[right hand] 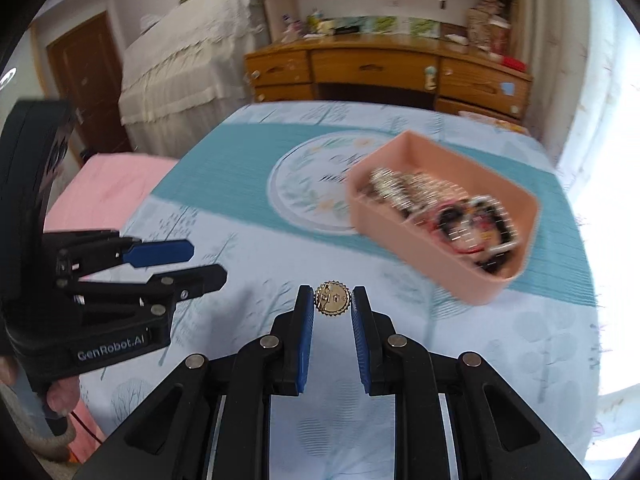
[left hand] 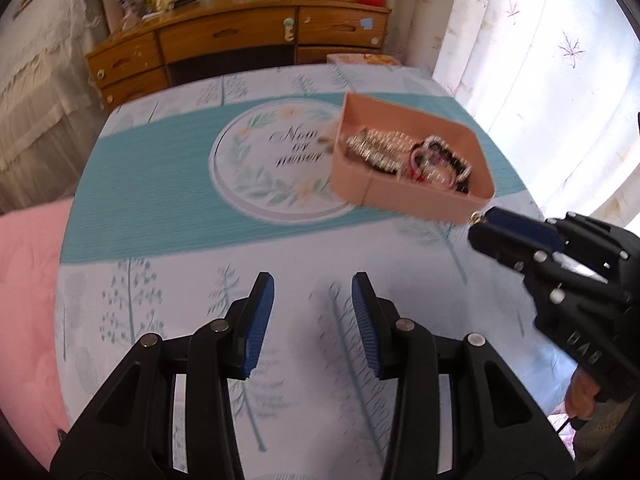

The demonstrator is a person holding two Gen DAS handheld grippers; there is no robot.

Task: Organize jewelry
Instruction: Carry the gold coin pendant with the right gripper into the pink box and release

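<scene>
Surface: bed covered with a pale blue tree-print sheet [left hand: 304, 248]; a teal band runs across it, with a round leaf-wreath medallion [left hand: 276, 164] bearing script lettering.
Pink tray [right hand: 420, 240]: open-topped, rectangular, sitting on the teal band, overlapping the right edge of the medallion. In the right wrist view it lies ahead and to the right of the fingers.
Tray contents: pile of jewelry [left hand: 404, 156], blurred. Silvery chain-like links toward the far end, dark beaded and pink-red rings toward the near end. Individual pieces cannot be separated.
Right gripper [right hand: 333, 300]: blue-padded fingers nearly closed, pinching a small round gold brooch [right hand: 332, 298] with a scalloped edge at the very fingertips. Brooch is upright, face toward the camera, held above the sheet short of the tray.
Right gripper, seen from left wrist view [left hand: 486, 220]: enters from the right, tip just beside the near corner of the tray; a speck of gold shows at the tip.
Left gripper [left hand: 313, 292]: fingers spread apart, nothing between the pads, over the tree-print sheet near the bed's near edge, well apart from the tray.
Left gripper, seen from right wrist view [right hand: 204, 264]: at far left, body marked "GenRobot.AI", fingers parted, pointing toward the middle of the bed.
Background: wooden dresser [right hand: 384, 72] with cluttered top beyond the bed; pink blanket [left hand: 28, 300] at left; floral curtain [left hand: 532, 40] at right.
Image quality: motion blur on tray and far bed; gripper fingers sharp.
</scene>
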